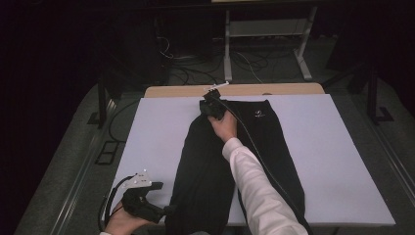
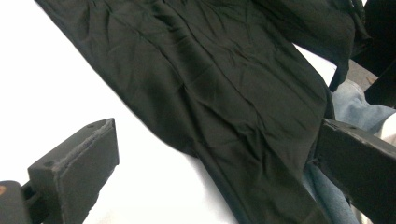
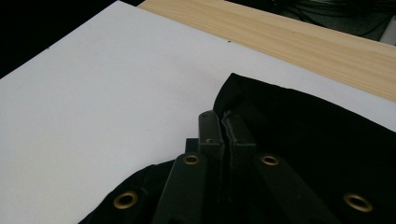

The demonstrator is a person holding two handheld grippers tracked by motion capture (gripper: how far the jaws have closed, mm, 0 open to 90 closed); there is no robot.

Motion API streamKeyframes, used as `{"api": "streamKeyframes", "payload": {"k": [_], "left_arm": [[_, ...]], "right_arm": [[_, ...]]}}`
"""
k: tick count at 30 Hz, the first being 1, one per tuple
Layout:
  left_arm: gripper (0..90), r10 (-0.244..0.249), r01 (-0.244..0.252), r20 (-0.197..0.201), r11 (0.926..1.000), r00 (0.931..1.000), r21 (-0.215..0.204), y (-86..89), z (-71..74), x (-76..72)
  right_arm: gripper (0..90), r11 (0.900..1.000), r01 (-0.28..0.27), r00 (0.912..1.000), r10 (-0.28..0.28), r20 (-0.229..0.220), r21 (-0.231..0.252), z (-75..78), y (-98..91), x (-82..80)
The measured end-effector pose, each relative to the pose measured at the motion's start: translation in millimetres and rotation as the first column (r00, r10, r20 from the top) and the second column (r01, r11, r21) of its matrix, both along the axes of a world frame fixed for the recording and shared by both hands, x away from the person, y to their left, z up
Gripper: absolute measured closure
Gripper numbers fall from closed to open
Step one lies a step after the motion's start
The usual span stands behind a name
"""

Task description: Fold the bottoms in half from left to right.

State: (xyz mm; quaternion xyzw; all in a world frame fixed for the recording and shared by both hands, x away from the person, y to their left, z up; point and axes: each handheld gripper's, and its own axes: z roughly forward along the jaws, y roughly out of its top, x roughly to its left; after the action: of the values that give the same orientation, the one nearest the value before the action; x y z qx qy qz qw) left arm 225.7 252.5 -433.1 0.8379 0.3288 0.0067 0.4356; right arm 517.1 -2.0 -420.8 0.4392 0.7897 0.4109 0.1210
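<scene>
You have a white sheet (image 1: 147, 127) that covers most of the table, and a strip of the wooden tabletop (image 1: 186, 91) shows at its far edge. On the sheet lie the black trousers (image 1: 205, 166), stretched from the far edge down to the near edge, where the cloth hangs over toward you. A small white logo (image 1: 259, 115) sits on the far right part of the trousers, near the waist.

Your right arm in a white sleeve (image 1: 254, 181) reaches across the trousers to their far end. There your right gripper (image 1: 211, 108) rests on the far left corner of the cloth. In the right gripper view its jaws stand pressed together, and a thin fold of the black cloth seems to be pinched between them at the edge of the trousers (image 3: 299, 121).

Your left gripper (image 1: 166, 211) is at the near left, just beside the left edge of the trousers. In the left gripper view its jaws stand wide apart, and the trousers (image 2: 224, 93) lie between them, but the pads do not press on the cloth.
</scene>
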Motion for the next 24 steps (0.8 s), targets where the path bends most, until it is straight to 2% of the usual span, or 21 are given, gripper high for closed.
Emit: {"api": "streamKeyframes", "payload": {"k": [3,5,8,10,11,12,16,20,24], "left_arm": [[8.9,-0.026,0.026,-0.013,0.9996,0.9996,-0.014,0.9,0.1,-2.0],[13.6,-0.042,0.042,-0.022,0.9991,0.9989,-0.002,0.5,-0.3,-2.9],[16.0,-0.049,0.049,-0.052,0.9988,0.9974,-0.001,1.1,-3.6,-2.0],[21.0,-0.065,0.065,-0.055,0.9979,0.9964,-0.005,1.3,-5.2,-1.9],[26.4,-0.065,0.065,-0.055,0.9979,0.9964,-0.005,1.3,-5.2,-1.9],[28.9,-0.091,0.091,-0.043,0.9959,0.9949,0.003,0.9,-6.7,-2.4],[34.9,-0.101,0.102,-0.051,0.9946,0.9936,0.017,-0.3,-8.0,-2.3],[37.6,-0.09,0.092,-0.068,0.9954,0.9936,0.026,0.4,-10.2,-1.4],[50.3,-0.109,0.113,-0.099,0.9928,0.9892,0.04,0.9,-12.7,-1.2]], "right_arm": [[86.1,1.0,-0.004,1.0,0.004,-0.001,0.004,0.1,0.2,-0.3],[86.1,0.9999,-0.01,0.9999,0.01,0.003,0.008,0.5,0.0,-0.4],[86.0,0.9999,-0.011,0.9999,0.011,0.006,0.008,0.8,-0.3,-0.3],[86.1,0.9999,-0.012,0.9999,0.011,0.007,0.009,1.0,-0.5,-0.3],[86.1,0.9999,-0.013,0.9999,0.013,0.008,0.008,0.9,-0.6,-0.4],[86.1,0.9999,-0.014,0.9999,0.014,0.01,0.006,0.8,-0.6,-0.4],[86.0,0.9998,-0.019,0.9997,0.019,0.013,0.009,0.6,-0.4,-0.9],[86.1,0.9997,-0.026,0.9996,0.026,0.015,0.005,0.1,0.0,-1.3],[86.0,0.9996,-0.025,0.9996,0.024,0.016,0.012,-0.7,-0.6,-1.6]]}}
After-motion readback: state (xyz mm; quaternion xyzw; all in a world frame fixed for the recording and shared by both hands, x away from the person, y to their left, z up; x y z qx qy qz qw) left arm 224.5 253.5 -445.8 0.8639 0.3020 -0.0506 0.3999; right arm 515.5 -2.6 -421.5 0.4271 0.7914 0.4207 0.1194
